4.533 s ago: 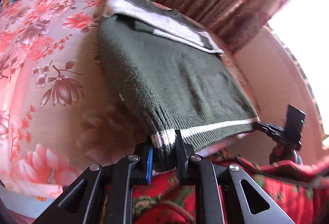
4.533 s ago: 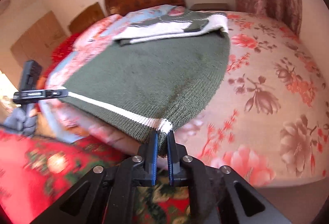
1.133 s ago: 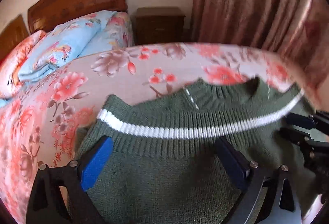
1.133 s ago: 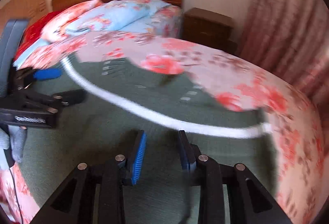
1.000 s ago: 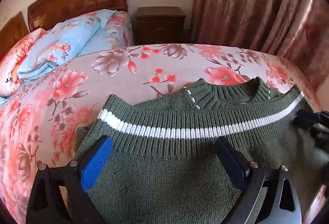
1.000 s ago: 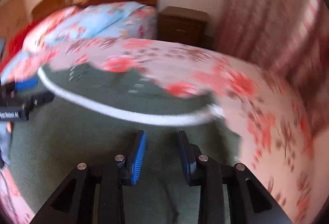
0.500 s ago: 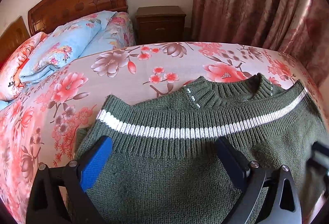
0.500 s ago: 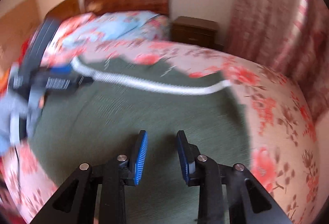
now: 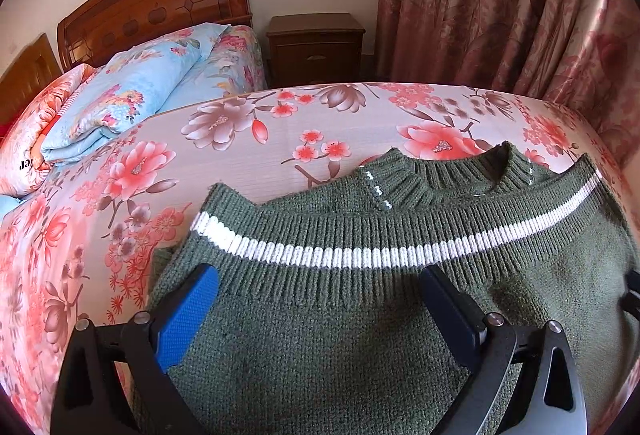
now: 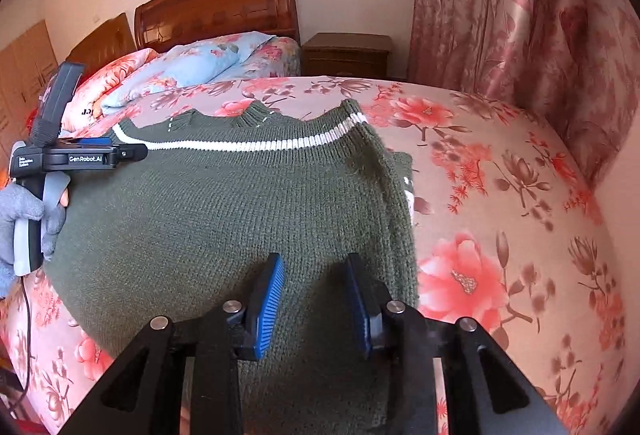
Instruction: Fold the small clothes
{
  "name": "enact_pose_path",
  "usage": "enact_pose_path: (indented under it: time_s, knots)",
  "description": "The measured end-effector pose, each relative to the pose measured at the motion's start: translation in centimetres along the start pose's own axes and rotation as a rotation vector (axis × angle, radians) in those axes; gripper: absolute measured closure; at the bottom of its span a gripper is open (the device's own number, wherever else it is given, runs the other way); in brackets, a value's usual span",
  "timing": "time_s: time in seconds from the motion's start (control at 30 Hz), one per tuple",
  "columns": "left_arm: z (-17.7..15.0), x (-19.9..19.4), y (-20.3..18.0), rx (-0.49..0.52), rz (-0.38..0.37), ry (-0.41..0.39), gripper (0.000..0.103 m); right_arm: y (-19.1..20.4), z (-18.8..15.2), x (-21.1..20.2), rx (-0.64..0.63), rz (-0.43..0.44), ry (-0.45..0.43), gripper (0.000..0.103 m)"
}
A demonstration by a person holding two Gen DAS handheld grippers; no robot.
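— Right wrist view: the right gripper (image 10: 316,287) hangs empty, jaws partly apart, above the green sweater (image 10: 208,219) on the bed (image 10: 520,195).
— And the other one?
— The left gripper (image 9: 320,311) gapes wide, holding nothing. The sweater's folded bundle runs sideways; its right edge lies nearer the right gripper.
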State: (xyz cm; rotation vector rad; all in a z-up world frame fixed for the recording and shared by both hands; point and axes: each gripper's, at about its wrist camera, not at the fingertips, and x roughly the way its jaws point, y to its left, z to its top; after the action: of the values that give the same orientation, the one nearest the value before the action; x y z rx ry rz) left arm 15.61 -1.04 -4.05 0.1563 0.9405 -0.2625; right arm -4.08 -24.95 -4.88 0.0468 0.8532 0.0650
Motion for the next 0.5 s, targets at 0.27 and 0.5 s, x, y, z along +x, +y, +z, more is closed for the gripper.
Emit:
enact_pose_path:
  time_s: [0.27, 0.5]
  knots:
    - [-3.4, -7.3, -0.2, -0.035, -0.047, -0.156, 0.0, 1.9, 0.4, -1.2, 0.025, 0.011, -0.007, 0.07]
    - [-8.7, -8.1, -1.9, 0.049, -0.009, -0.086, 0.0, 7.0, 1.6, 0.8, -0.076, 0.064, 0.011, 0.07]
